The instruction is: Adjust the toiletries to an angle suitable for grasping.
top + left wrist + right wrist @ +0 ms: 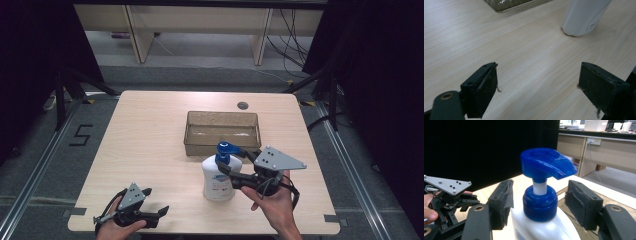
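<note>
Jaws of your right gripper [537, 202] stand apart on either side of the blue collar [539, 205] of the pump bottle [218, 179]; the pads are not yet pressing, so nothing is gripped. Keep them level with the collar, below the blue pump head [545, 163], and centre the neck between them before you close, so the bottle stays upright on the table [150, 150]. It stands just in front of the clear tray [222, 131]. Your left gripper [537, 82] is released, resting over bare wood near the table's front edge. The bottle's label and lower body are cut off in the right gripper view; the tray probably holds nothing, but glare makes that unsure.
</note>
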Available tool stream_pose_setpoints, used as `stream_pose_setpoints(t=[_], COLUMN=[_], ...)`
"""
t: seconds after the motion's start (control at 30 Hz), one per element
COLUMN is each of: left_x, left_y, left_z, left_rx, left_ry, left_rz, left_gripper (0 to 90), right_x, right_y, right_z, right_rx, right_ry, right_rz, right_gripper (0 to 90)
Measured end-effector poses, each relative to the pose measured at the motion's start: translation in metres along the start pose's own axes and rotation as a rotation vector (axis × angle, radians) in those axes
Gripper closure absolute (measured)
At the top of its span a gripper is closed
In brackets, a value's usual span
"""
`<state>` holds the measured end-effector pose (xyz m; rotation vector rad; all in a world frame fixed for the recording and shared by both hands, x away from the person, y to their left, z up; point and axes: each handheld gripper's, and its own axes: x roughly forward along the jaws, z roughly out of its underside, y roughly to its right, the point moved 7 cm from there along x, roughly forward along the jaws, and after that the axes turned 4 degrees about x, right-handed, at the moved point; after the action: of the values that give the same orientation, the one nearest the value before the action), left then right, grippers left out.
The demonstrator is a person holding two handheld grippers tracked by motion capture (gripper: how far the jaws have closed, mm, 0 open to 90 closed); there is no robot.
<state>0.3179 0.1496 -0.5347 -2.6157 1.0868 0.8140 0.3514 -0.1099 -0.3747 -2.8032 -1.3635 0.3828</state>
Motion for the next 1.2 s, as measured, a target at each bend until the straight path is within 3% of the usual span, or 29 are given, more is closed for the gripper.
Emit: stream_pose_setpoints(t=[0.13,0.2,0.27,0.47,0.73,0.93,1.1,1.13,1.2], left_x=[-0.001,-0.001,0.000,0.001,0.001,0.002,0.004,0.004,0.003], left_y=[-0.001,-0.001,0.000,0.001,-0.001,-0.001,0.000,0.000,0.000], left_z=[0.001,0.001,0.000,-0.001,-0.001,-0.002,-0.002,-0.002,-0.002], left_rx=[0.013,0.017,-0.002,-0.007,0.007,-0.019,-0.011,-0.011,-0.021], left_ry=[-0.010,-0.015,0.000,0.005,-0.013,-0.002,-0.002,0.000,-0.002], left_rz=[0.000,-0.001,-0.002,0.000,0.003,-0.004,0.005,0.006,-0.003], left_gripper=[15.2,15.2,15.2,15.2,15.3,15.3,15.4,15.5,15.5], right_x=[0.004,0.005,0.008,0.013,0.018,0.021,0.021,0.021,0.021], right_y=[0.002,0.001,0.002,-0.001,0.003,0.004,0.003,0.000,0.001], right_z=[-0.001,0.000,0.000,0.000,-0.001,-0.003,-0.006,-0.007,-0.008], right_rx=[-0.019,-0.006,-0.006,0.011,-0.040,-0.039,-0.070,-0.054,-0.082], right_ry=[0.009,-0.002,-0.006,-0.001,0.006,0.024,0.039,0.046,0.038], right_rz=[0.003,-0.006,-0.007,-0.037,-0.010,-0.038,-0.016,-0.026,-0.004], right_gripper=[41.1,43.0,44.1,48.5,55.0,57.8,60.8,62.2,62.3])
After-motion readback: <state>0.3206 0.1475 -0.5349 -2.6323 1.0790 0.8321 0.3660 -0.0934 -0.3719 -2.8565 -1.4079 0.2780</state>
